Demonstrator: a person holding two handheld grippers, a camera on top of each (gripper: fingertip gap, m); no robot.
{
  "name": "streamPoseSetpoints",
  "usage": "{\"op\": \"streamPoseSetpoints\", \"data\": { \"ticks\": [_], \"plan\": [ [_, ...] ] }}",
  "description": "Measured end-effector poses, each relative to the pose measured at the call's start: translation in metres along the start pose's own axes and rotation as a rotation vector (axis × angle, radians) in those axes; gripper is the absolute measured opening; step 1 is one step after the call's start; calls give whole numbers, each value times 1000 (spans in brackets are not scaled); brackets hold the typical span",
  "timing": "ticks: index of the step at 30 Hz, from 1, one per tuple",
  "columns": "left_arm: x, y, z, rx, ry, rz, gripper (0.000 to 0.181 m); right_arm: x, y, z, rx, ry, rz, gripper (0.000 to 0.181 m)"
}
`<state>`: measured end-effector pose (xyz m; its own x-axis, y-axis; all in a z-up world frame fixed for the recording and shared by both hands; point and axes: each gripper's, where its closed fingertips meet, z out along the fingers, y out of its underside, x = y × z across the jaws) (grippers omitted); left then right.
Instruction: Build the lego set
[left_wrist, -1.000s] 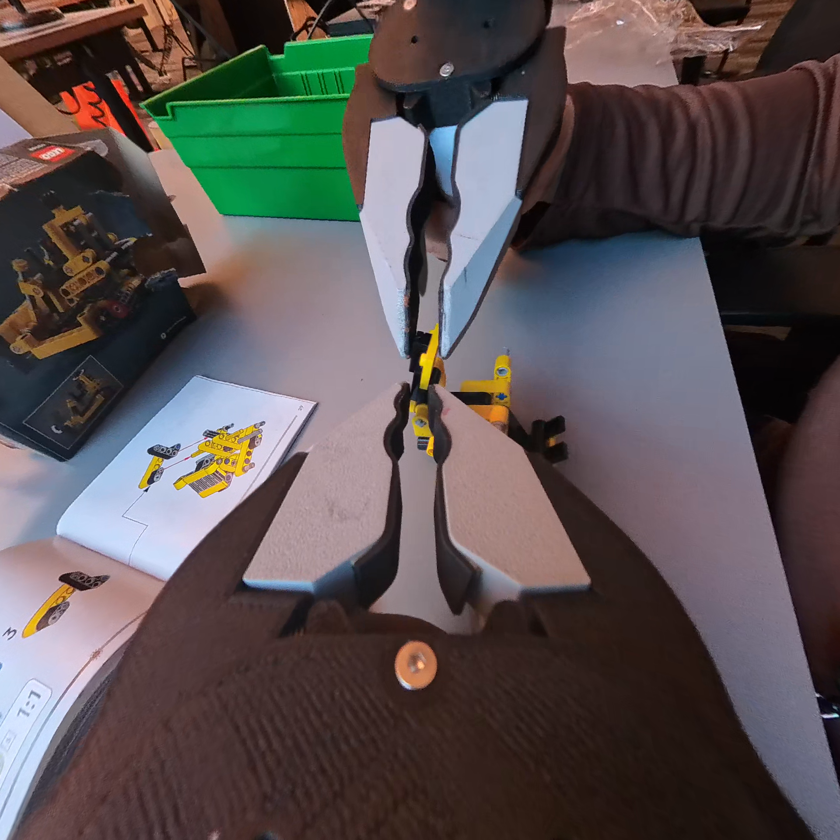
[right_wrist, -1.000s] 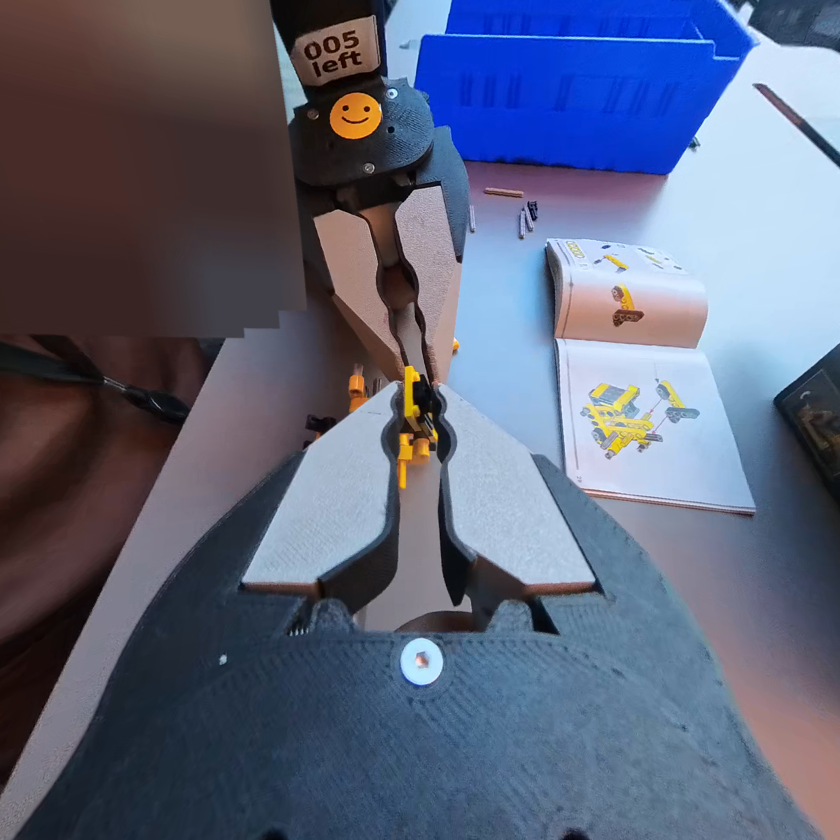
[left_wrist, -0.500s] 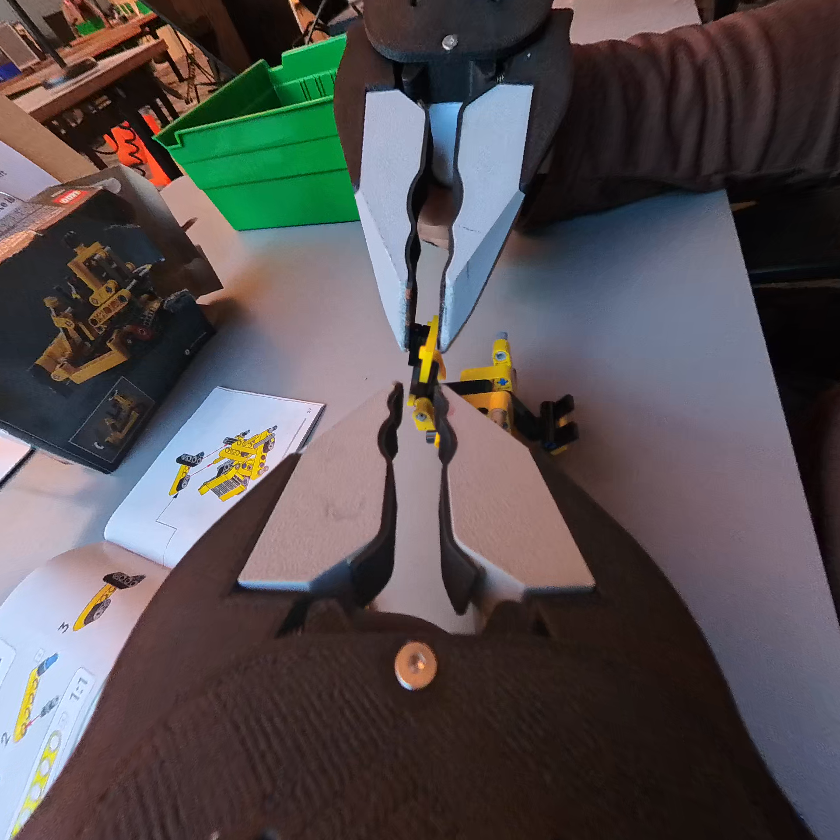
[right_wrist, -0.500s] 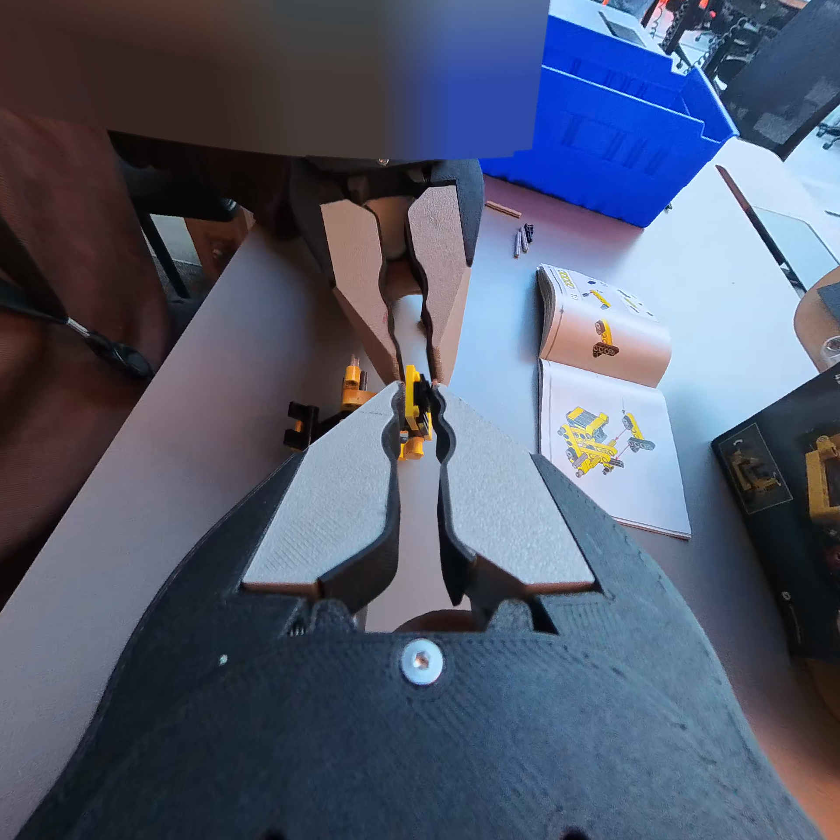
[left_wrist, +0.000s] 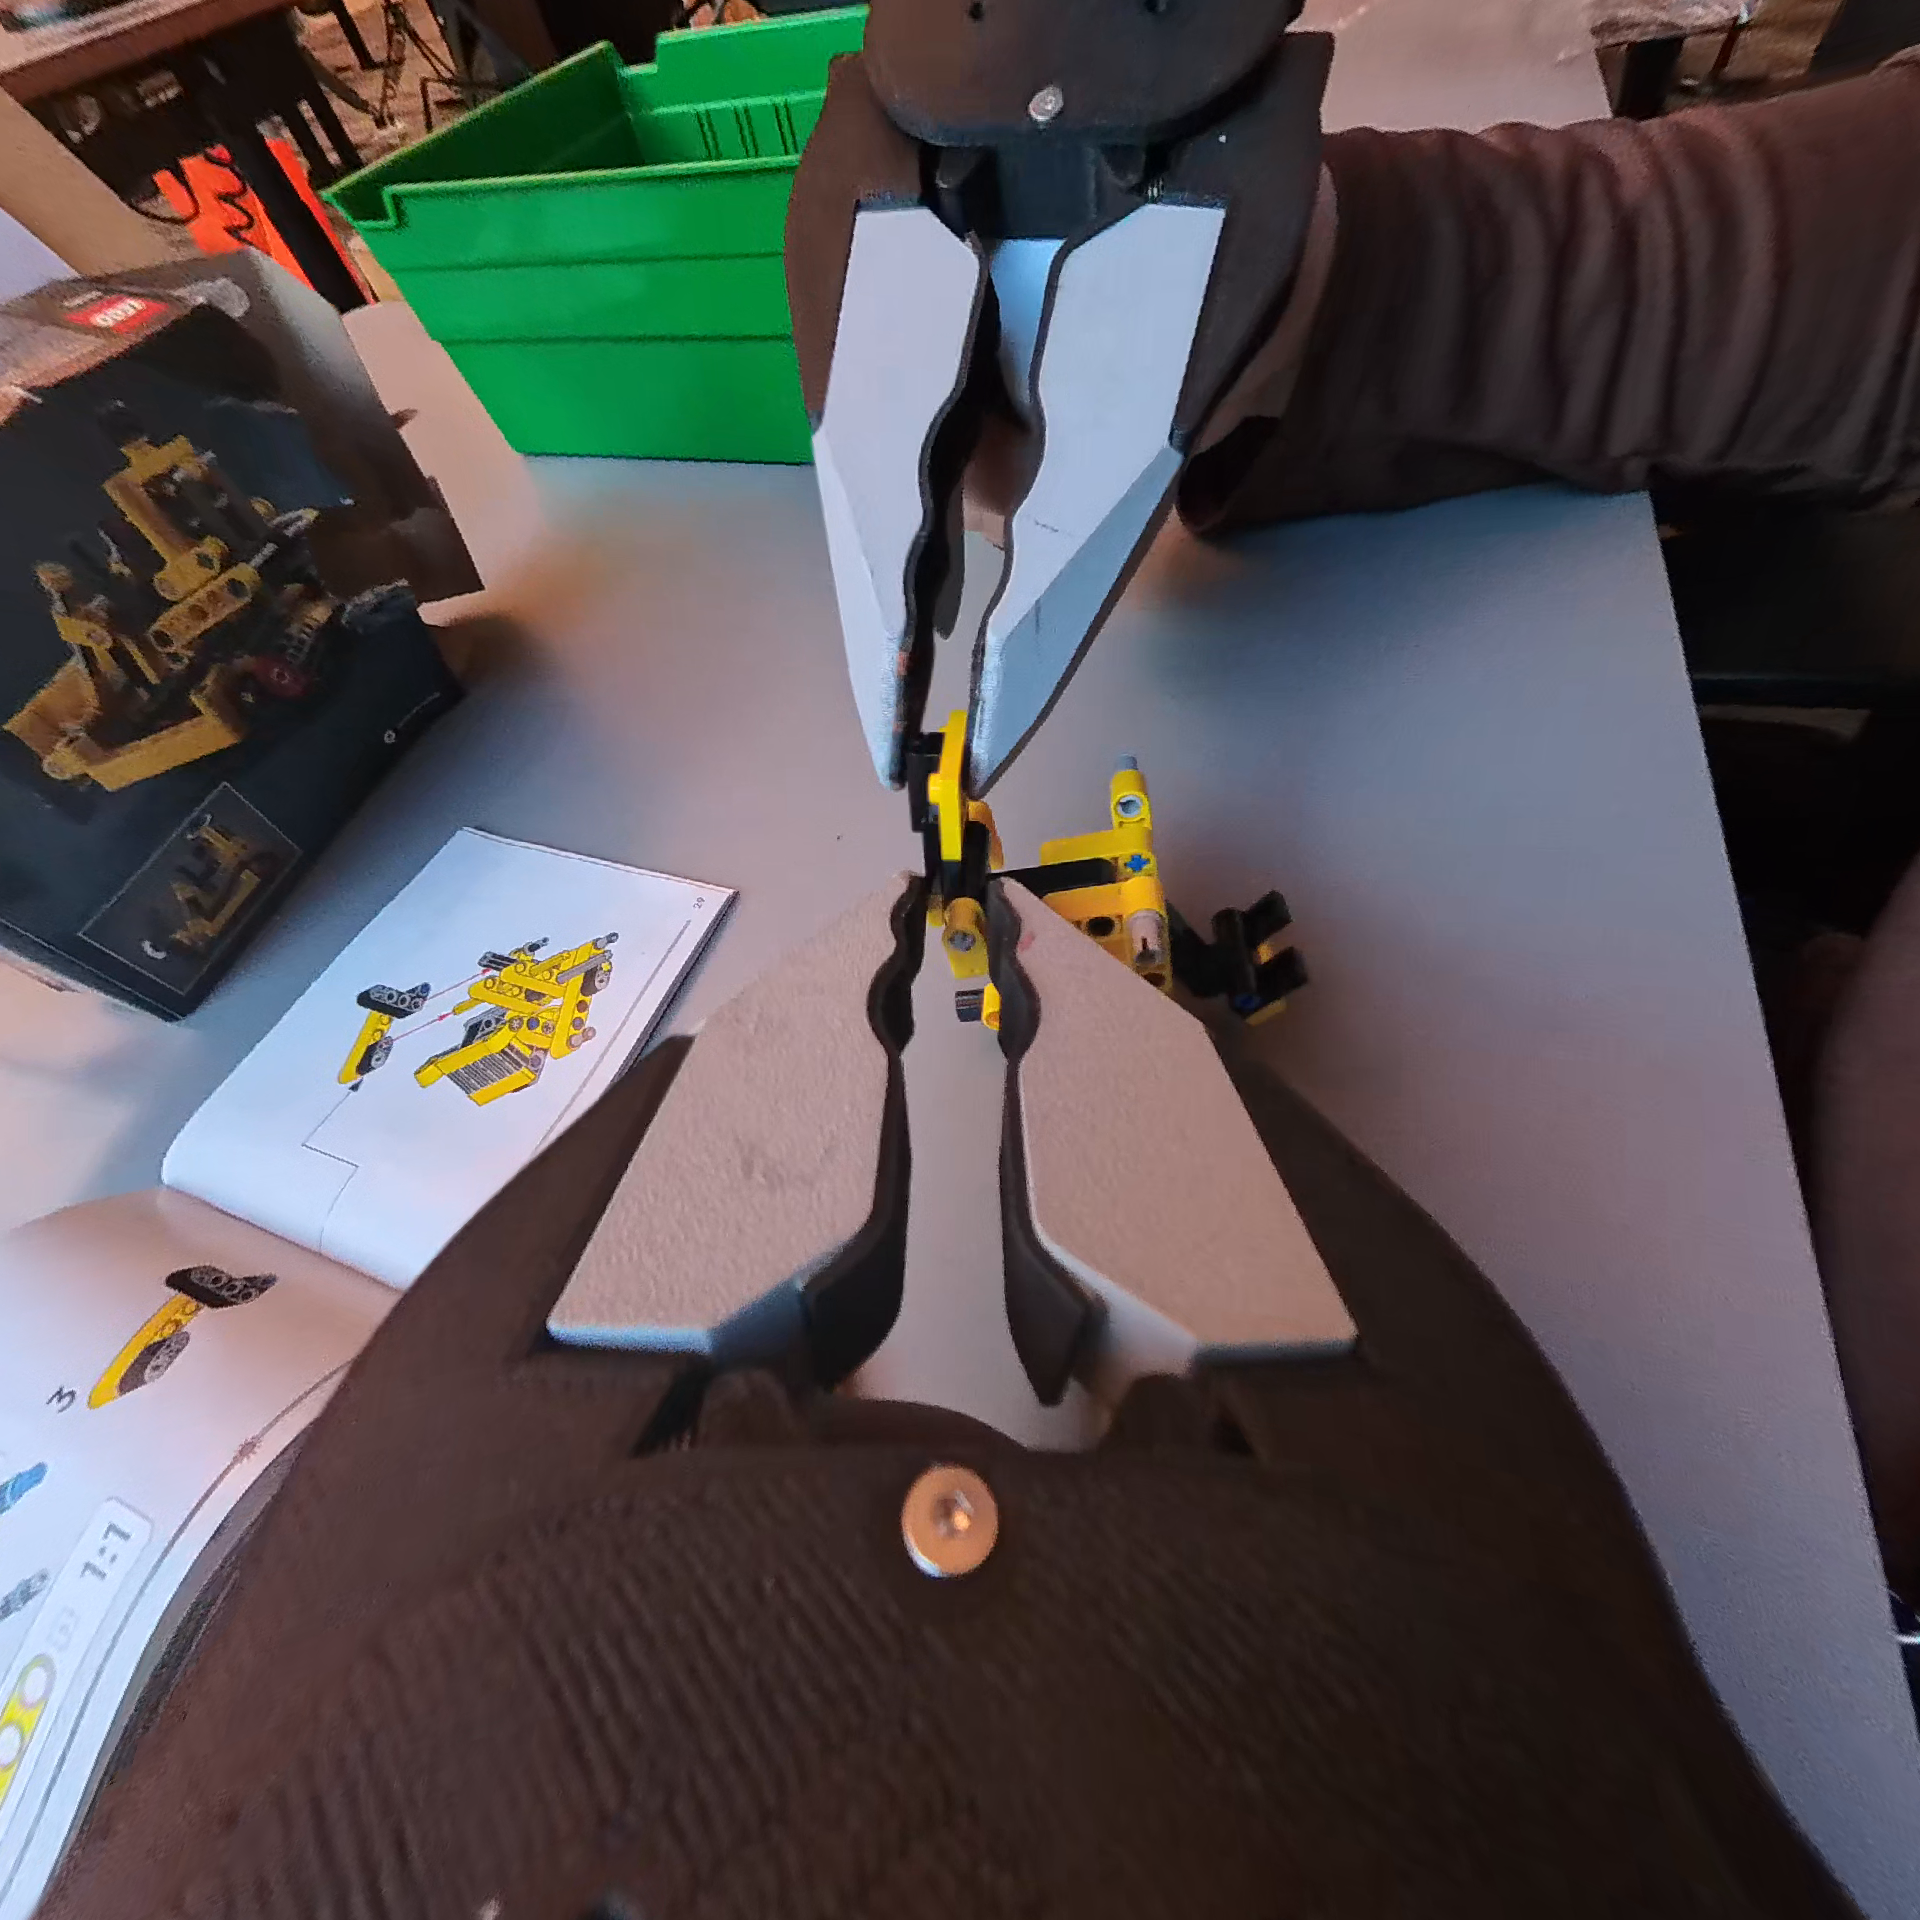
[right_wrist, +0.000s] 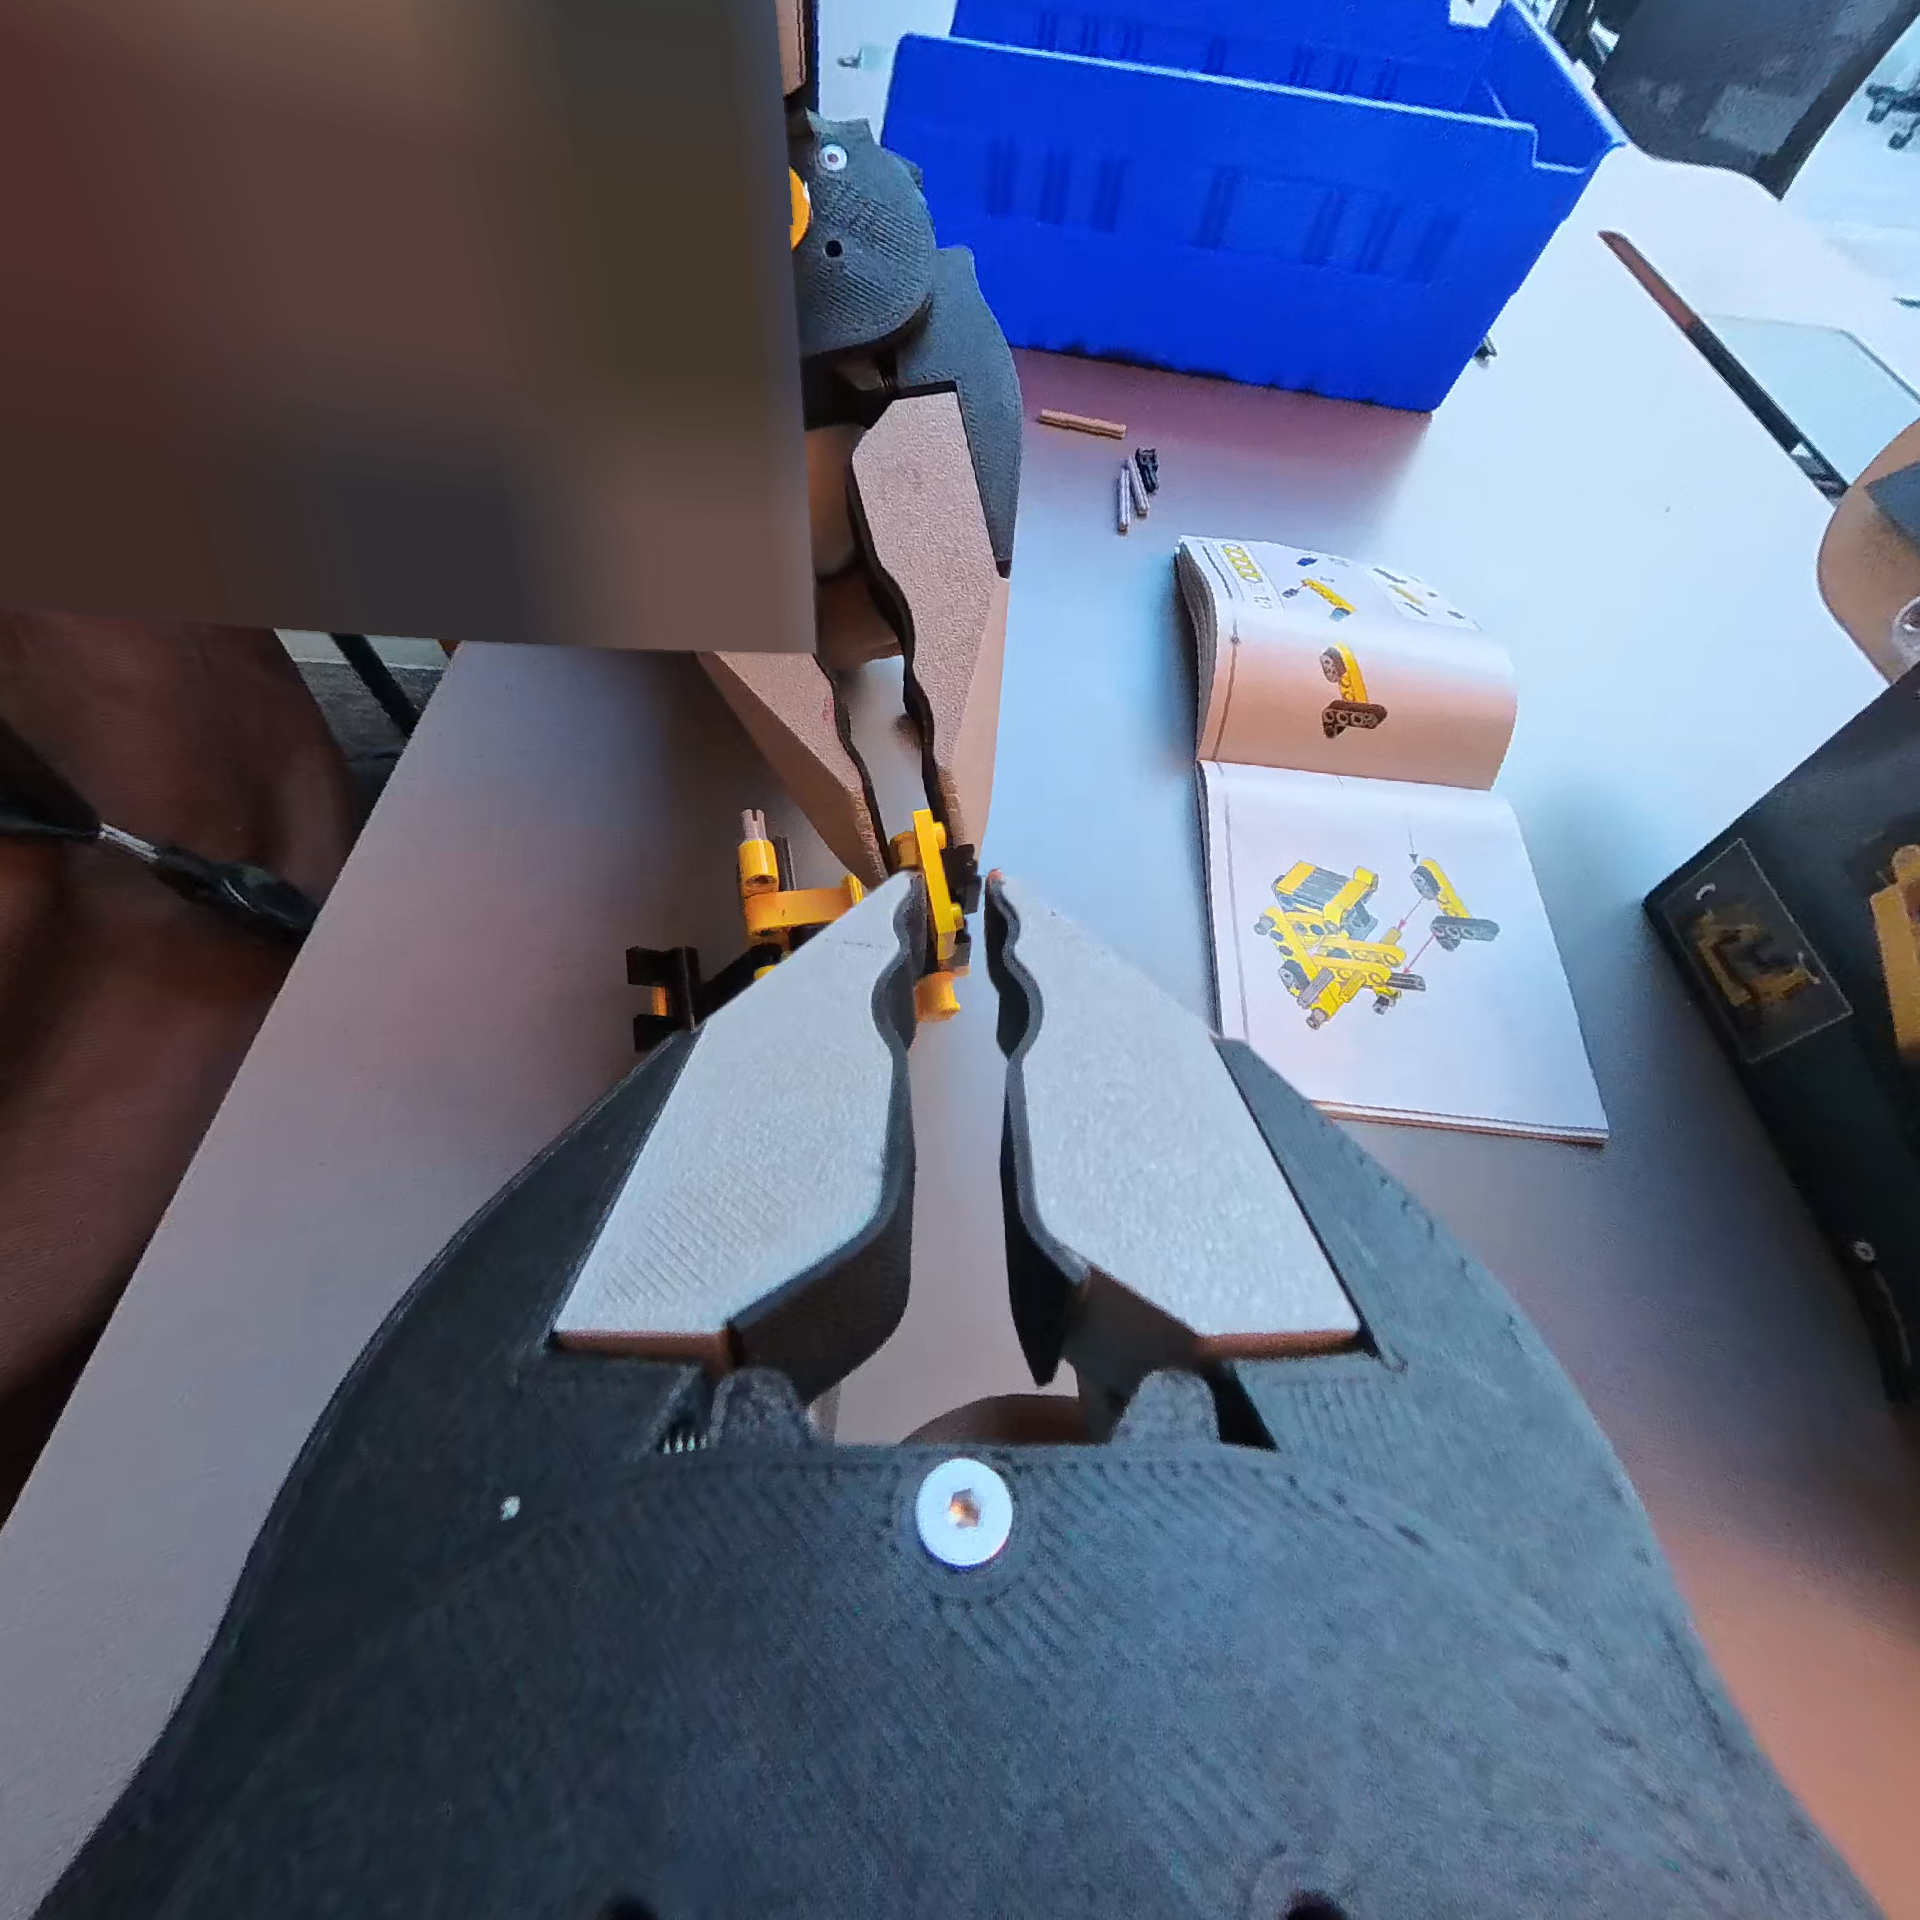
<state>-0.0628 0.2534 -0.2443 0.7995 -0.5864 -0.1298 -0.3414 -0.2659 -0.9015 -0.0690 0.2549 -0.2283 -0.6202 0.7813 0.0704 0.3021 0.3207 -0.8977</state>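
Left gripper (left_wrist: 954, 904): fingers nearly together, pinching the lower end of the small yellow-and-black lego piece (left_wrist: 951, 831); piece held just above the desk (left_wrist: 1455, 727).
Right gripper (right_wrist: 951, 888): tips close on the upper end of the same piece. In the left wrist view it comes in from the far side, tip to tip with the left gripper, and the piece looks nipped between its tips. In the right wrist view a thin gap shows beside the piece; cannot tell whether it truly grips.
Held piece, detail: flat yellow part with a black part against it, standing on edge between the two pairs of tips; a yellow peg end faces the left wrist camera.
Partial lego build (left_wrist: 1117, 883): yellow with black parts, resting on the desk just beside the held piece, near the desk edge where the person sits. A black clip-shaped end (left_wrist: 1252, 951) sticks out toward that edge.
Instruction booklet (right_wrist: 1382, 935): lying open on the desk, middle area, page with a yellow vehicle drawing face up.
Lego box (left_wrist: 177, 644): dark, yellow vehicle pictured, on the desk beyond the booklet, away from the person.
Loose small parts (right_wrist: 1138, 483): few grey and black pins plus one brown rod (right_wrist: 1081, 423), between booklet and blue bin.
Blue bin (right_wrist: 1247, 208): at one end of the desk.
Green bin (left_wrist: 613, 270): at the opposite end.
Person: brown sleeve (left_wrist: 1610, 312) reaches in behind the right gripper.
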Motion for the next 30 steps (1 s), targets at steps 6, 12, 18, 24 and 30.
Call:
{"op": "streamPoseSetpoints", "data": {
  "ticks": [6,12,18,24,30],
  "plan": [
    [0,0,1,1,5,-9,8,1,10,0,-47,9,-24,9],
    [2,-2,0,15,0,52,8,-7,4,-2,-20,4,-97,3],
    [-1,-18,-9,103,-134,282,8,-7,-11,-9,30,164,-352,5],
    [-7,-17,-13,44,-417,778,8,-3,-13,-11,55,241,-397,26],
    [-18,-10,-11,-74,-559,947,8,-8,-6,-6,50,136,-230,32]
  ]
}}
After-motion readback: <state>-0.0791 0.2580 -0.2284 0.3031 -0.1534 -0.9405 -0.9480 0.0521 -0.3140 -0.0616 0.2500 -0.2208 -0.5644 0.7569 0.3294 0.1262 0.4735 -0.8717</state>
